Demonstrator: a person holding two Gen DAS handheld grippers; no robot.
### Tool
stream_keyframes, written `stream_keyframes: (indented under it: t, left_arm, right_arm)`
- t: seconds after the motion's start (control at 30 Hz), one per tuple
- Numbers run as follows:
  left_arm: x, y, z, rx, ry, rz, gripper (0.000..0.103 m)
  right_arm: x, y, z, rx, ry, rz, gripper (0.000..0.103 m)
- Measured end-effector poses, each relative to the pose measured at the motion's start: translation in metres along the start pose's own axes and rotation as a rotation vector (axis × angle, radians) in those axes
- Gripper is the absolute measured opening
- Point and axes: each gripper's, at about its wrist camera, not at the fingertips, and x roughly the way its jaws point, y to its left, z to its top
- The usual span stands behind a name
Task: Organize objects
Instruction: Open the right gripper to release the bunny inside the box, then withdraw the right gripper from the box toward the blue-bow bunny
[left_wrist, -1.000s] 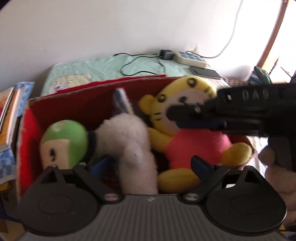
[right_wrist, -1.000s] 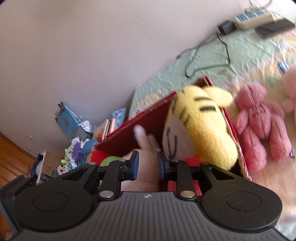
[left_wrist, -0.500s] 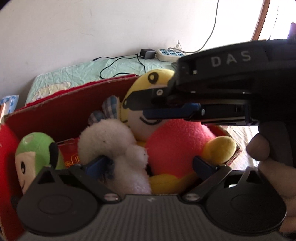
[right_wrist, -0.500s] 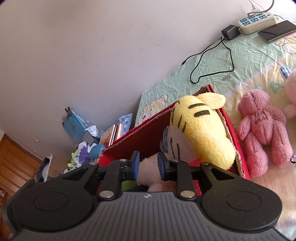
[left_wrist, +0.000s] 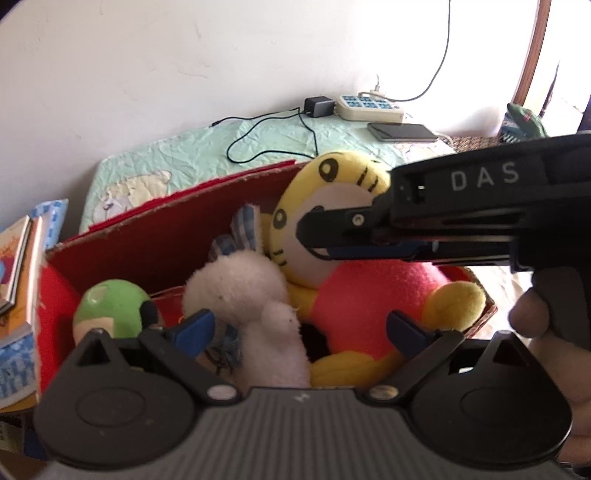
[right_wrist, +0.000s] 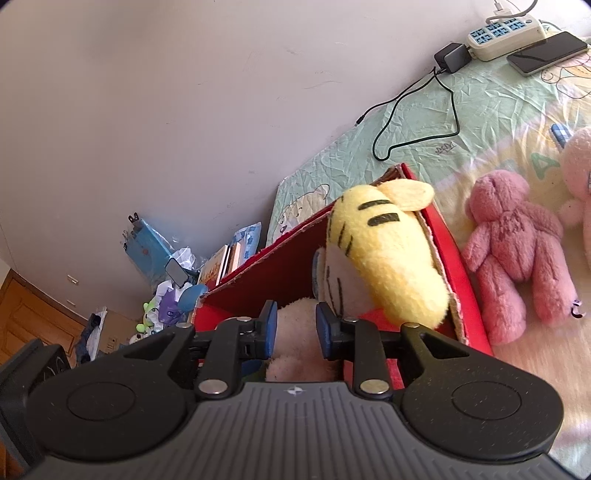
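Moved: your right tongs (right_wrist: 292, 328) have drawn back from the tiger's (right_wrist: 388, 258) face and risen a little; the gap between them is wider than a second ago. The left tongs (left_wrist: 299, 328) have barely shifted.
Box, left end: the green toy (left_wrist: 110, 308) already sits inside the red box (left_wrist: 155, 240).
Box, middle: the white toy (left_wrist: 255, 306) lies in, between your left tongs, which are spread wide and touch nothing.
Box, right end: the tiger is in too, head leaning on the far corner.
Right tongs: partly apart above the white toy, gripping nothing as far as you can see.
Bed, right: the pink bear (right_wrist: 517, 251) lies outside, just beside the box; another pink toy (right_wrist: 578, 173) is at the edge.
Progress: three in, at least two left; I judge the bear comes next.
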Motion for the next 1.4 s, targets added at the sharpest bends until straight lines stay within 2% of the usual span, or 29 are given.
stream_keyframes:
  t: [0.27, 0.97, 1.4]
  left_arm:
    - [-0.003, -0.007, 0.001, 0.018, 0.021, 0.079, 0.099]
    - [-0.025, -0.007, -0.006, -0.072, 0.027, 0.237, 0.100]
    - [-0.041, -0.007, -0.013, -0.089, 0.010, 0.289, 0.100]
  right_arm:
    - [-0.011, -0.002, -0.004, -0.009, -0.009, -0.014, 0.030]
    - [-0.043, -0.002, -0.024, -0.052, -0.055, -0.074, 0.035]
    - [-0.057, -0.001, -0.033, -0.040, -0.104, -0.073, 0.036]
